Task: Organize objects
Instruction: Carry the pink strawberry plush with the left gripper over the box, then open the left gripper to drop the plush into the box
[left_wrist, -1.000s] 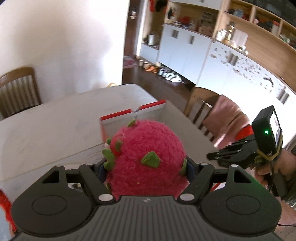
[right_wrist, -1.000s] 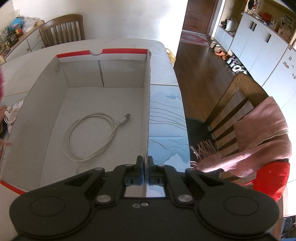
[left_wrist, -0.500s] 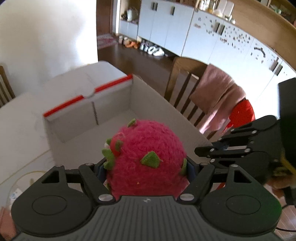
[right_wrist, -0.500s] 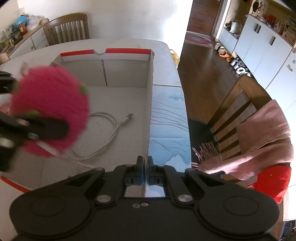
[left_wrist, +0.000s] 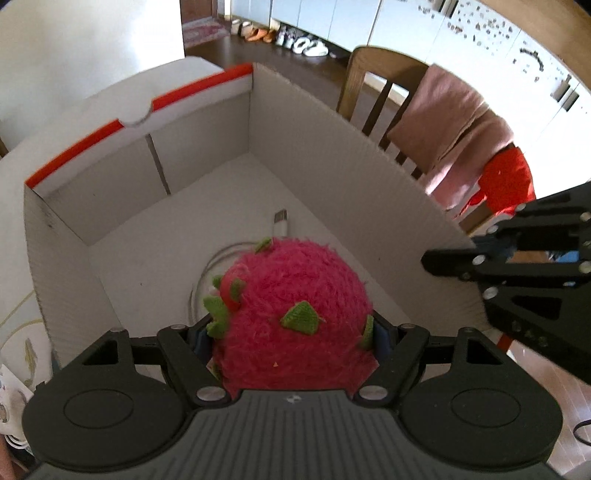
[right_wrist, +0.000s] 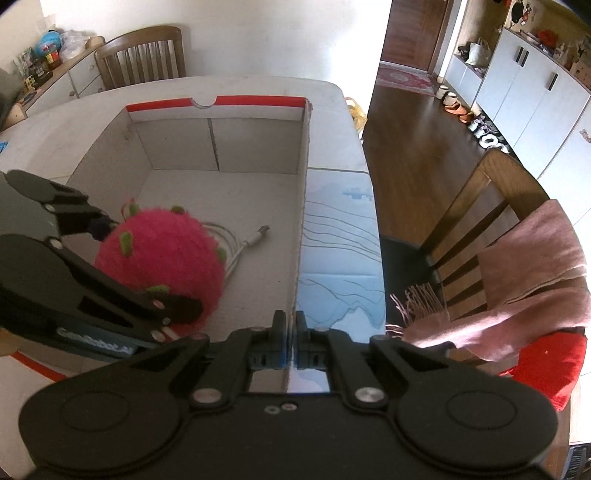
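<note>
A fuzzy pink plush fruit with green leaves (left_wrist: 295, 306) sits between the fingers of my left gripper (left_wrist: 291, 332), which is shut on it. The left gripper (right_wrist: 147, 266) holds the plush fruit (right_wrist: 166, 254) low inside the white cardboard box with a red rim (left_wrist: 184, 96), just above a coiled white cable (left_wrist: 280, 221). My right gripper (right_wrist: 290, 325) is shut, pinching the near end of the box's right wall (right_wrist: 304, 166). In the left wrist view the right gripper (left_wrist: 443, 262) shows at that wall's edge.
The box (right_wrist: 258, 99) stands on a white table (right_wrist: 332, 110) with a blue-patterned mat (right_wrist: 340, 240) to its right. A wooden chair draped with a pink scarf (right_wrist: 535, 266) is beside the table. Another chair (right_wrist: 144, 55) stands at the far side.
My left gripper has carried the plush fruit from above the table over the rim and down into the box, tilting downward. The right gripper has stayed on the box wall.
</note>
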